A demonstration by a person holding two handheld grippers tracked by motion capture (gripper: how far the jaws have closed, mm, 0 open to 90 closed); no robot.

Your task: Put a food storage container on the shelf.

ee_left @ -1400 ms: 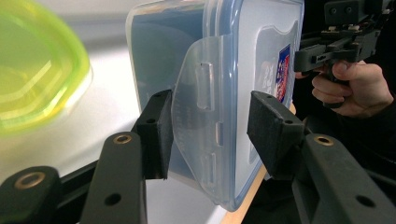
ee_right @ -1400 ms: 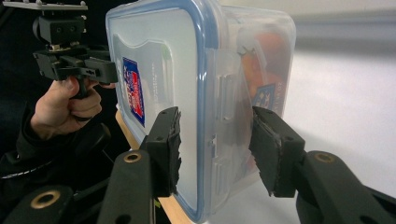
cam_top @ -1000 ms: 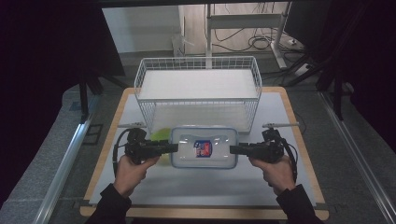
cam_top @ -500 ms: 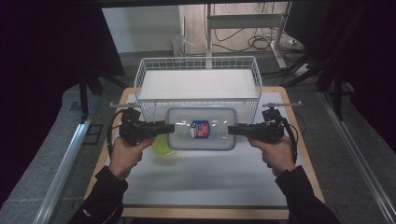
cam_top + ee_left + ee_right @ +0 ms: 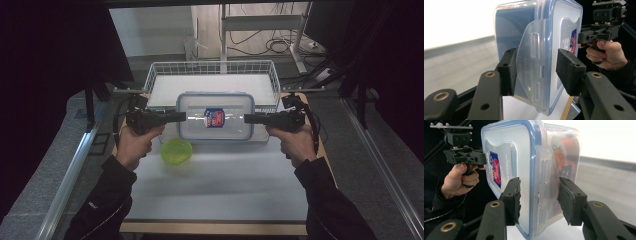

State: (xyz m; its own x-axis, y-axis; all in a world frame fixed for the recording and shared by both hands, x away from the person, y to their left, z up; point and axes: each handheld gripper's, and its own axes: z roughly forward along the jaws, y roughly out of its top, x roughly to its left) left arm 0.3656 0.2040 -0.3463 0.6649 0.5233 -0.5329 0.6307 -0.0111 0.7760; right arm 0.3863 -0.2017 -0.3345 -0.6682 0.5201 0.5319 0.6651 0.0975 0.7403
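Two grippers carry my clear lidded container point(image 5: 215, 116) by its short ends, just before the wire basket point(image 5: 212, 70). My left gripper point(image 5: 181, 116) and right gripper point(image 5: 248, 118) each clamp an end, lid to base. Its long axis runs parallel to the basket's near rim, lid up. Near the container's left corner lies a green bowl point(image 5: 176, 151). I can't identify the contents.

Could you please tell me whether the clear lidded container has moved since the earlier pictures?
Yes. The clear lidded container has gone up the high view toward the wire basket, now overlapping its front wall.
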